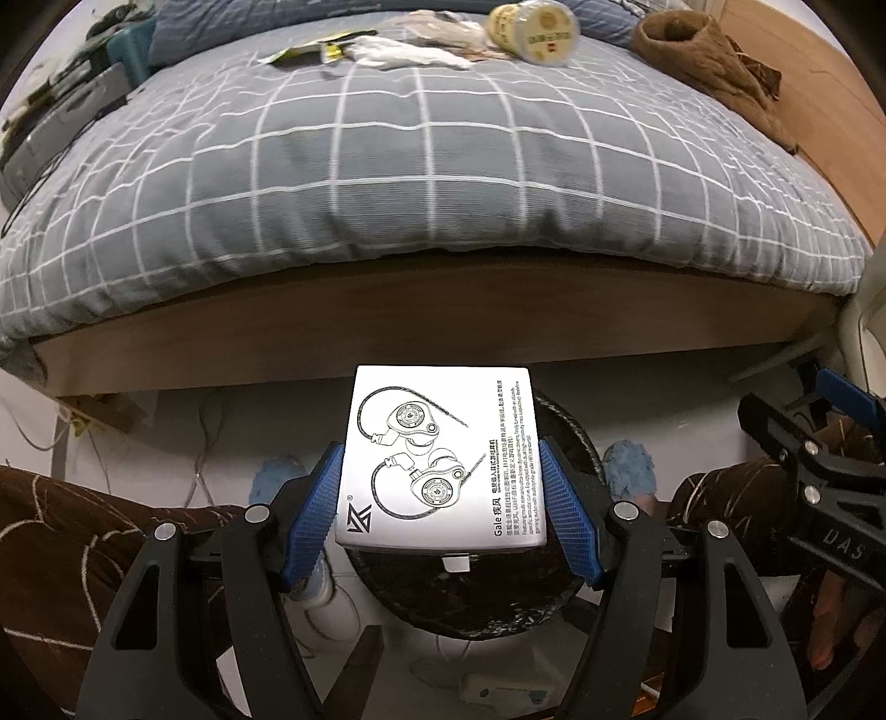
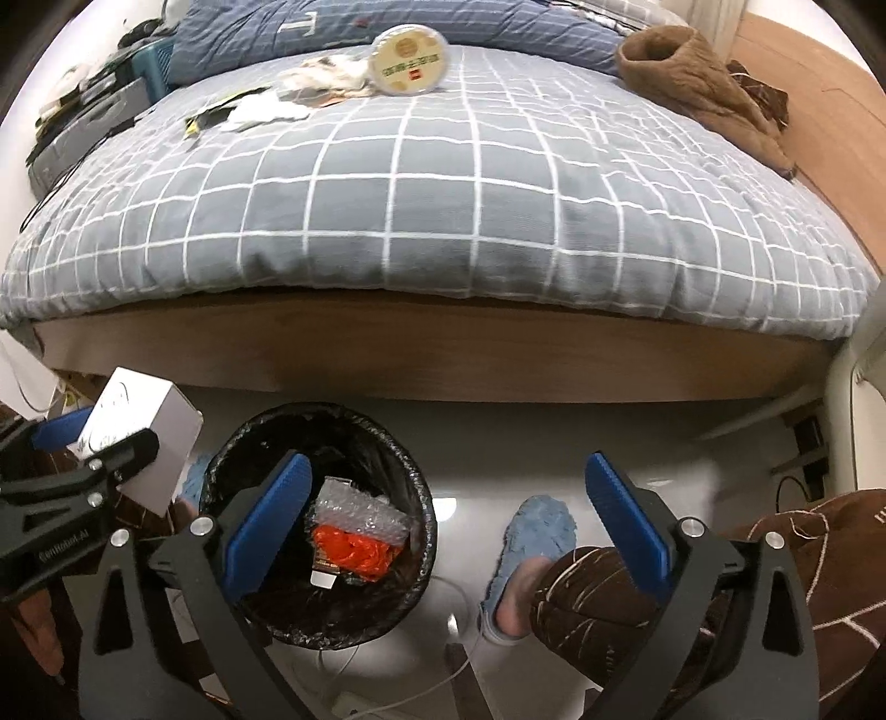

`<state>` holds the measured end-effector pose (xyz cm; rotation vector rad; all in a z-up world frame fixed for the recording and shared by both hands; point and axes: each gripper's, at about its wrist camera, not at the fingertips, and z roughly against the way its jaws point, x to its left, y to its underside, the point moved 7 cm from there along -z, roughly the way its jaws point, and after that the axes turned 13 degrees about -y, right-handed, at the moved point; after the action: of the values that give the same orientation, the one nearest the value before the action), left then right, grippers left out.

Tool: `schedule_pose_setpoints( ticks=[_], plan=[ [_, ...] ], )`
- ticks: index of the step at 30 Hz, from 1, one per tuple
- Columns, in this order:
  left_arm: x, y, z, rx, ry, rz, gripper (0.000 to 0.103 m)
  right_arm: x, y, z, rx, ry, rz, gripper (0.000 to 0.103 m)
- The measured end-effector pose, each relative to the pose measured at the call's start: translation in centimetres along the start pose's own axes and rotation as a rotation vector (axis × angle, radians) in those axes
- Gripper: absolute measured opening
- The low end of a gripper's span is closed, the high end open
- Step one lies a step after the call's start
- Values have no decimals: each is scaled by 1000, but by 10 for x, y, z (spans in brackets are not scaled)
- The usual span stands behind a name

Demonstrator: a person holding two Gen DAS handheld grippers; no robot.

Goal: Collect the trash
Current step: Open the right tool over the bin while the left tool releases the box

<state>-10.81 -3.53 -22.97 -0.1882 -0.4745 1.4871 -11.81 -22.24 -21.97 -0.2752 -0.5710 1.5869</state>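
My left gripper (image 1: 441, 468) is shut on a white earphone box (image 1: 443, 459) and holds it above the black-lined trash bin (image 1: 576, 437). In the right wrist view the box (image 2: 149, 443) hangs just left of the bin (image 2: 232, 443), which holds bubble wrap (image 2: 360, 509) and an orange wrapper (image 2: 354, 554). My right gripper (image 2: 446, 487) is open and empty above the floor beside the bin. On the far side of the bed lie a round yellow container (image 2: 408, 61), crumpled white tissue (image 2: 266, 111) and flat wrappers (image 1: 310, 50).
The bed with a grey checked duvet (image 2: 443, 194) fills the upper half of both views. A brown garment (image 2: 698, 77) lies at its right. My legs and blue slippers (image 2: 531, 543) are beside the bin. Cables (image 2: 443, 687) run on the white floor.
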Motion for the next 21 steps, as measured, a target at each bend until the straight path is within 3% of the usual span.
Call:
schedule_pose_setpoints(
  ticks=[5,7,9,14,21],
  plan=[
    [-3,3,-2,2,-10,-10,69,1,-2,0,-5,4,1,95],
    [-3,5,-4,4,-18,-6,77,2,-2,0,-6,9,4,95],
    [1,4,-4,-6,-43,1,91,2,-2,-1,-7,12,6,95],
    [11,1,-4,-21,-65,14,97,5,-8,-1,-17,14,17,95],
    [28,-17,6,-73,-89,49,97,5,-33,12,-90,22,33,95]
  ],
)
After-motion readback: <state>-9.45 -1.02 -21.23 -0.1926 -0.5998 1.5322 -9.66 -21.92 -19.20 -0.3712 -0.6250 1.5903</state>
